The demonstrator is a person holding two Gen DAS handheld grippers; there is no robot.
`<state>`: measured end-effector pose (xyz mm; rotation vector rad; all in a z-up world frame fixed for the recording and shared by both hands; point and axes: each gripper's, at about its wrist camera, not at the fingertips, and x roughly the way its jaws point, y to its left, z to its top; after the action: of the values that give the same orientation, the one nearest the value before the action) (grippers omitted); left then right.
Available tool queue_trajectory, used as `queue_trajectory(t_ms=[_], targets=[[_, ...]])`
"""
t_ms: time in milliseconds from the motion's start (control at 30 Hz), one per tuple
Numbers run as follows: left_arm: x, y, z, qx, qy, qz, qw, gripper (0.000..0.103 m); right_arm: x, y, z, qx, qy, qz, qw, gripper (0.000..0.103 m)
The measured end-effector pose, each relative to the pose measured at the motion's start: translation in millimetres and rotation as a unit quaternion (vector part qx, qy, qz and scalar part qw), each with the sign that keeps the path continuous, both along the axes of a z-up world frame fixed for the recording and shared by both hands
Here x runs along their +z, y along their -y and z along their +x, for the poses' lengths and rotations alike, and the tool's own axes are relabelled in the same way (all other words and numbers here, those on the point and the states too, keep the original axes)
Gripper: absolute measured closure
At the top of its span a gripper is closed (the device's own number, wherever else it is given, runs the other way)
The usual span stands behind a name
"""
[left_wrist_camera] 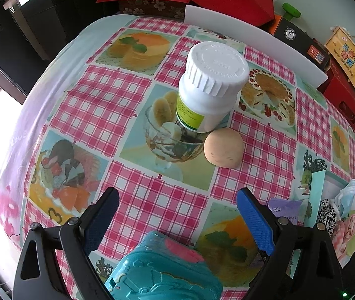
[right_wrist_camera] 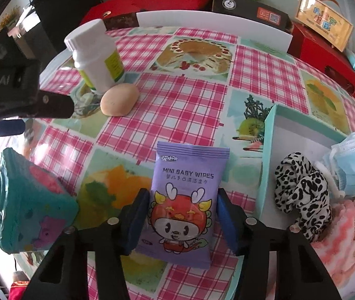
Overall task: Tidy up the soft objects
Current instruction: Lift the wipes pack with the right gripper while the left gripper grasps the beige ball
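Checked pink cloth on the desk [right_wrist_camera: 182, 105], wipes pack about to get grabbed.

Right gripper [right_wrist_camera: 181, 221] sits with its jaws straddling the purple baby wipes pack [right_wrist_camera: 186, 200], pads just at the edges; can't quite tell if they're actually pinching yet. Teal box [right_wrist_camera: 269, 150] is just to the right, with a leopard-print cloth [right_wrist_camera: 300, 197] and a blue face mask [right_wrist_camera: 347, 155] in it. Left gripper [left_wrist_camera: 177, 222] is wide open, holding nothing, over a teal toy case [left_wrist_camera: 162, 270]. Risk: the slick pack could buckle or slip out if squeezed at the edges, or snag the box wall going in.
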<state>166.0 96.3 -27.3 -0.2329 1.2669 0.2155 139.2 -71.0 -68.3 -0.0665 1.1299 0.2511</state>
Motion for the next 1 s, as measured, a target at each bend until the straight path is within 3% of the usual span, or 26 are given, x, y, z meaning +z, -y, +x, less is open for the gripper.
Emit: queue_trajectory(t_ms=[333, 1000], targets=[[9, -2, 2, 0.004, 0.023, -0.013, 0.9996, 0.008, 19, 5, -4, -0.003, 0.018, 0.026, 0.999, 0.047], [18, 18, 16, -0.006, 0.059, -0.065, 0.9962, 0.008, 57, 58, 4, -0.085, 0.059, 0.086, 0.991, 0.047]])
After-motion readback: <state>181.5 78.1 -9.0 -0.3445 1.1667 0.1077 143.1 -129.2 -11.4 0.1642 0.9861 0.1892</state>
